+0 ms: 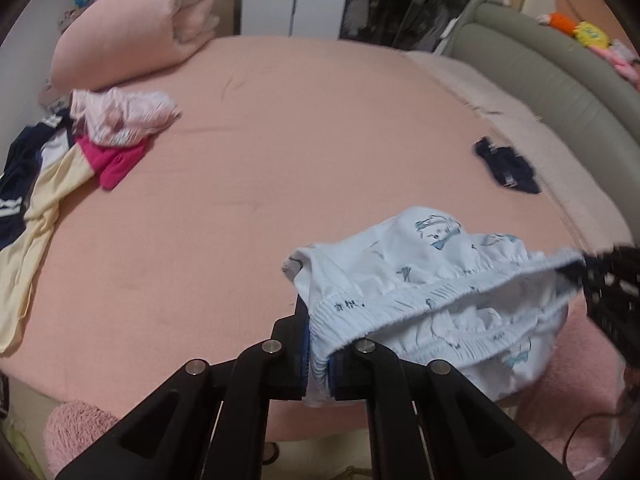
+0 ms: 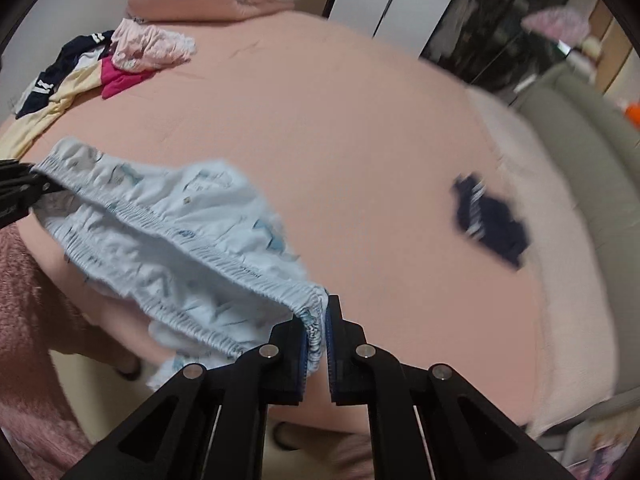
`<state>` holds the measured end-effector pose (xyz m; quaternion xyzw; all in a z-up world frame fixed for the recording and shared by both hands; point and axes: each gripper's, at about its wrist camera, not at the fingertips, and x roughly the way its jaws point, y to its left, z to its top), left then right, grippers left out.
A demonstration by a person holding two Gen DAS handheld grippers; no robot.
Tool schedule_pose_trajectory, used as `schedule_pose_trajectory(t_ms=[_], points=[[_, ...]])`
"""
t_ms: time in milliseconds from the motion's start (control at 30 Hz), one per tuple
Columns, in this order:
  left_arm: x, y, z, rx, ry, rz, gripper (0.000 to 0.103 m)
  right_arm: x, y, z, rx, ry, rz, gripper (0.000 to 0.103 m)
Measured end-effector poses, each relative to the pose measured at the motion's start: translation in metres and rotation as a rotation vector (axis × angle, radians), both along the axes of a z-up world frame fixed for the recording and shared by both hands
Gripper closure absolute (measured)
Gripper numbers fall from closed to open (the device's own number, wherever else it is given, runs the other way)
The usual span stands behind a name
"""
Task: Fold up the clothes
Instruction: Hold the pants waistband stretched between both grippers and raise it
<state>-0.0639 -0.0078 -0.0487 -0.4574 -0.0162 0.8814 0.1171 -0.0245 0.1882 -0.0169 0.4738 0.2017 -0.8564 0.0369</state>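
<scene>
Light blue printed underpants [image 1: 424,280] with an elastic waistband hang stretched above the near edge of the pink bed [image 1: 300,160]. My left gripper [image 1: 318,344] is shut on one end of the waistband. At the far right of the left wrist view, my right gripper [image 1: 588,276] pinches the other end. In the right wrist view the same underpants [image 2: 168,232] run from my right gripper [image 2: 322,336], shut on the waistband, over to my left gripper [image 2: 30,186] at the left edge.
A heap of unfolded clothes [image 1: 80,148], pink, magenta, cream and navy, lies at the bed's left. A small navy garment [image 1: 506,166] rests near the right side by the grey padded headboard [image 1: 560,92]. A rolled pink duvet [image 1: 136,20] sits at the far end.
</scene>
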Motion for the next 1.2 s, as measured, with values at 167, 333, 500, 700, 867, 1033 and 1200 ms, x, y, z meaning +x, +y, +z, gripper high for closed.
schedule_pose_trajectory(t_ms=[167, 333, 500, 700, 867, 1033, 1200], points=[[0.003, 0.014, 0.015, 0.021, 0.044, -0.040, 0.098, 0.008, 0.004, 0.032, 0.008, 0.072, -0.015, 0.098], [0.004, 0.014, 0.028, 0.006, 0.070, -0.047, 0.098, 0.020, 0.008, 0.046, 0.003, 0.096, -0.022, 0.098], [0.003, 0.010, 0.026, -0.023, 0.063, -0.045, 0.098, 0.005, 0.014, 0.035, -0.041, 0.082, -0.018, 0.098], [0.005, 0.007, 0.020, -0.060, 0.030, -0.018, 0.098, -0.006, 0.028, 0.015, -0.248, -0.013, -0.034, 0.098], [0.009, 0.005, 0.025, -0.068, 0.017, 0.001, 0.098, -0.006, 0.045, 0.005, -0.452, -0.078, -0.048, 0.098], [0.014, 0.008, 0.032, -0.075, 0.015, -0.003, 0.098, 0.003, 0.049, 0.021, -0.442, -0.044, -0.034, 0.098], [0.005, 0.012, 0.018, -0.062, -0.013, -0.005, 0.098, -0.003, 0.058, 0.007, -0.397, -0.055, -0.054, 0.098]])
